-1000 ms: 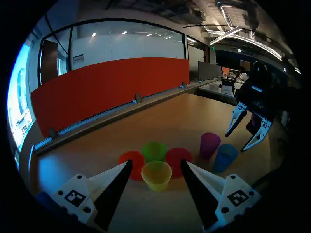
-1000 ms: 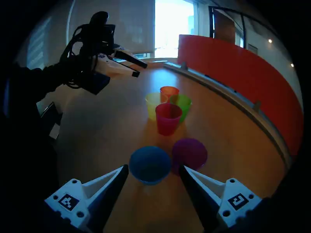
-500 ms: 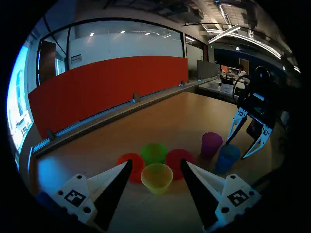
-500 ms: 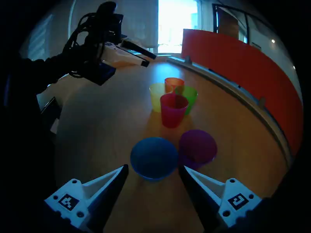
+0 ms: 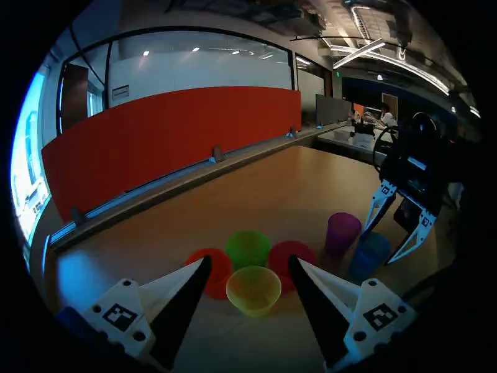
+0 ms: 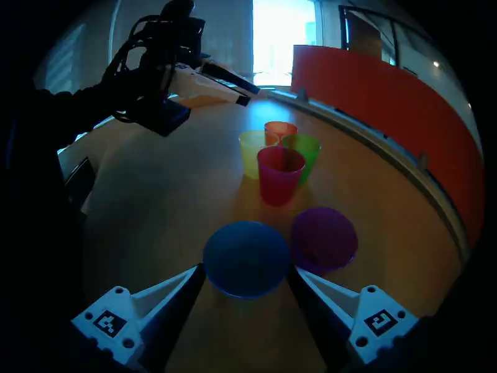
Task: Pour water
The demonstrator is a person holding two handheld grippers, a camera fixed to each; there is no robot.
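While the right gripper (image 6: 245,268) gapes — blue cup (image 6: 246,256) sits between its fingers (image 6: 164,299).

From here I read a blue cup (image 6: 246,258), purple cup (image 6: 323,239), red cup (image 6: 281,174), yellow cup (image 6: 250,152), green cup (image 6: 304,152) and orange cup (image 6: 279,130) on a tan counter (image 6: 161,205). The wall panel (image 5: 174,137) is red. My left claw (image 5: 248,261) and right claw (image 6: 245,268) are white, with black-and-white square markers (image 6: 110,323).

Purple cup (image 6: 324,239) just beside blue cup (image 6: 246,258); bare table (image 6: 155,205) on other side

table (image 6: 155,199) | blue cup (image 6: 246,258) | purple cup (image 6: 323,239) | red cup (image 6: 281,174) | green cup (image 6: 303,152) | yellow cup (image 6: 251,149) | orange cup (image 6: 279,129)
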